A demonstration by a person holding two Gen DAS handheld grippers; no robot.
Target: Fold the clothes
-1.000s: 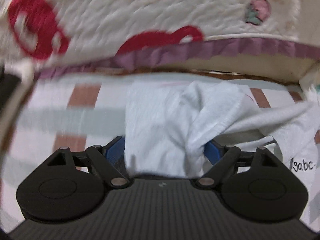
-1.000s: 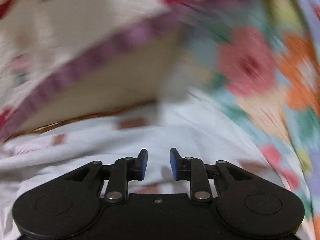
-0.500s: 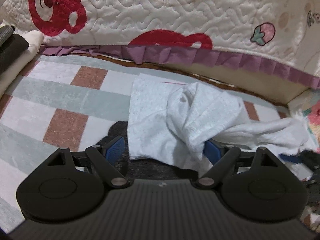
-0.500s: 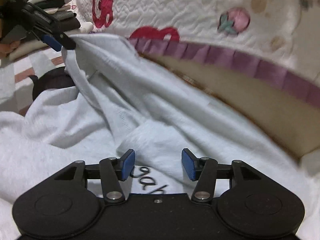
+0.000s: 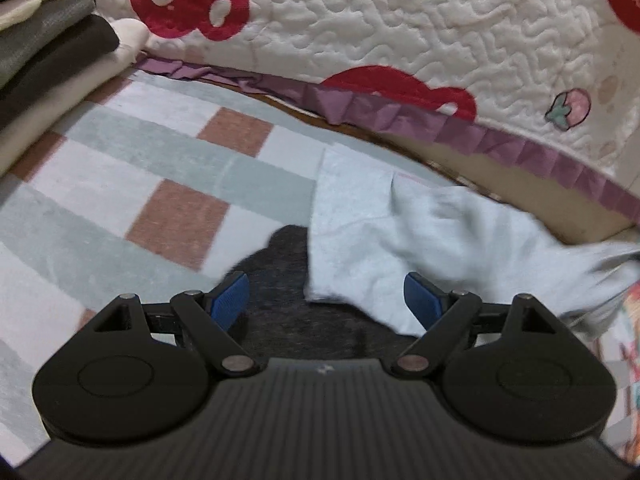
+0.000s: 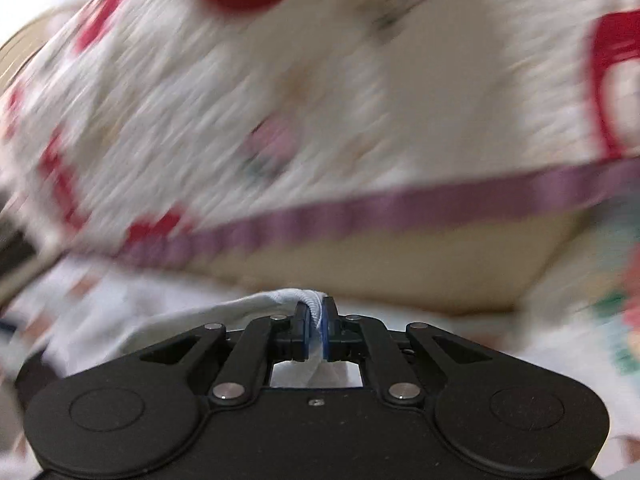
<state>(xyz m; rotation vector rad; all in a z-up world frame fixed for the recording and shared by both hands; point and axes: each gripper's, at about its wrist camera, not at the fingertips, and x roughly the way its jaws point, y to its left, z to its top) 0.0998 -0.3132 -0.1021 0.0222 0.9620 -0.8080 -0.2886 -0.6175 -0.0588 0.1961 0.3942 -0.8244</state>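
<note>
**Pinching the white garment with the right, left let go**

Scanning the left wrist view first: our left hand-held gripper (image 5: 326,300) hangs spread wide over the checked rug (image 5: 168,184), blue pads well apart, nothing between them. Half a second ago the cloth was bunched up between these fingers; now the white garment (image 5: 400,236) lies rumpled on the rug, one straight edge laid flat toward the left, the rest trailing off to the right and blurred. A dark shadow patch sits just beside that edge. A stack of folded clothes (image 5: 48,52) sits at the far left, and the quilted bear blanket (image 5: 400,28) with purple trim runs behind.

Right wrist view next: heavy motion blur, so we read little of the background beyond the blanket and trim. Our right hand-held gripper (image 6: 314,330) is pressed together on a ribbed edge of the garment, cloth bunched between the pads and draping left. Half a second ago it was spread above the printed lettering, holding nothing.

We judge the grip has passed from left to right: the garment is being pulled out or repositioned, not yet lying as a neat fold. Whether this pull opens it flat or draws a fold over, we cannot tell.
</note>
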